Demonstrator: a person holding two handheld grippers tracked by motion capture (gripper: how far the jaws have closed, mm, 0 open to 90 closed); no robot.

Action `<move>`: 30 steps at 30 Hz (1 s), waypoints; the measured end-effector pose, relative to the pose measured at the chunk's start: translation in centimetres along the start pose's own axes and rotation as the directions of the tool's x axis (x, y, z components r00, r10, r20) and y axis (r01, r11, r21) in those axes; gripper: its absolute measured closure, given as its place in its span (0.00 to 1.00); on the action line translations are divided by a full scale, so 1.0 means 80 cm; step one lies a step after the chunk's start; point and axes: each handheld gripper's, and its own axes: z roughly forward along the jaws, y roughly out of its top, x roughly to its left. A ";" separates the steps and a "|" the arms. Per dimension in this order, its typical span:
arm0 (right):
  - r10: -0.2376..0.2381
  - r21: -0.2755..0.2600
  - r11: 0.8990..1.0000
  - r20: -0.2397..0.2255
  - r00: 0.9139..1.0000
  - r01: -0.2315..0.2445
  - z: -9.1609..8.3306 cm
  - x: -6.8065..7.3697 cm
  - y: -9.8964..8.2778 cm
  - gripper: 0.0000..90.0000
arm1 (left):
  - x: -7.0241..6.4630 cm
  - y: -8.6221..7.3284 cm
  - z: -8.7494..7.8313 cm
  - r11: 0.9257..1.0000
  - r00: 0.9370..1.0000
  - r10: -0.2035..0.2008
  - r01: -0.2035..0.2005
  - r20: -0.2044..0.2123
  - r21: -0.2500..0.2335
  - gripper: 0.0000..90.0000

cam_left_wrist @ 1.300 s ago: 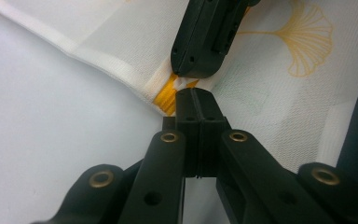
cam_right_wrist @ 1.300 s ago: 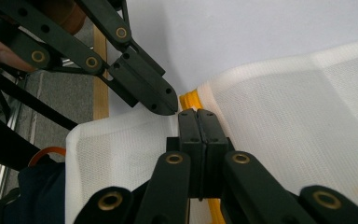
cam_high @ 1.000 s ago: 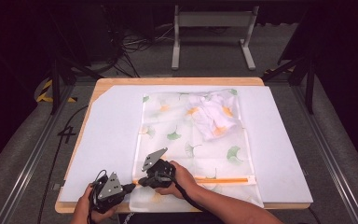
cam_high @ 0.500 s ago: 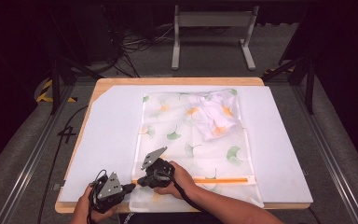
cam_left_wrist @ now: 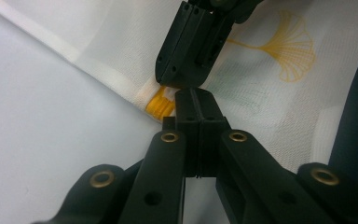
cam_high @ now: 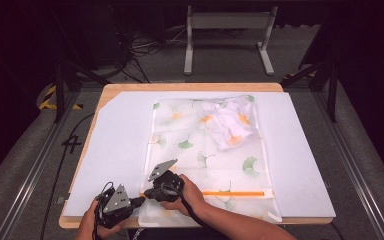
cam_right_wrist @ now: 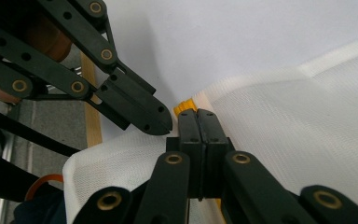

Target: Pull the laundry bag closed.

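At the near edge of the table (cam_high: pixel 130 90), we see both grippers meeting at the left end of the orange zipper (cam_high: pixel 230 192) of a white mesh bag (cam_high: pixel 180 125) printed with ginkgo leaves.

Left gripper (cam_left_wrist: pixel 196 100): its jaws are pressed together with no gap between them. Just off the tip of these jaws, to their left, lies the orange zipper end (cam_left_wrist: pixel 161 105) at the corner of the bag. We cannot tell whether any fabric or zipper is caught between them. Directly ahead of the tip, nearly touching it, is the tip of the right gripper (cam_left_wrist: pixel 182 79), coming down from the top of the left gripper view.

Right gripper (cam_right_wrist: pixel 198 119): its jaws are likewise closed flat against each other. The orange zipper end (cam_right_wrist: pixel 184 106) sits immediately ahead of their tip, slightly to the left. Mesh fabric spreads to the right of the jaws and folds under them on the left. We cannot confirm what, if anything, they pinch. The left gripper (cam_right_wrist: pixel 158 122) enters from the upper left, its tip beside the right jaws.

Beyond both jaw sets, at the far end of the bag, a crumpled white garment (cam_high: pixel 232 125) lies inside the mesh. A white sheet (cam_high: pixel 115 135) covers the table under the bag.
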 end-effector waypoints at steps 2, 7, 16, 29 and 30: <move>-0.002 -0.002 1.000 0.002 1.000 0.002 0.000 0.000 0.000 1.00 | 0.000 0.000 0.000 1.000 1.000 0.003 -0.003 -0.001 0.002 1.00; -0.021 -0.002 1.000 -0.004 1.000 0.021 -0.004 -0.003 -0.003 1.00 | -0.001 0.001 0.000 1.000 1.000 0.000 0.000 -0.008 0.005 1.00; -0.052 0.004 0.999 -0.025 0.998 0.052 -0.011 -0.005 -0.007 1.00 | 0.000 0.000 0.000 1.000 1.000 -0.006 0.006 -0.003 -0.001 1.00; -0.048 0.001 0.999 -0.037 0.998 0.048 -0.018 -0.011 -0.013 1.00 | 0.001 -0.001 -0.001 1.000 1.000 -0.009 0.009 -0.001 -0.002 1.00; -0.045 0.004 0.999 -0.035 0.998 0.045 -0.020 -0.012 -0.014 1.00 | 0.001 -0.001 0.000 1.000 1.000 -0.009 0.009 -0.001 -0.002 1.00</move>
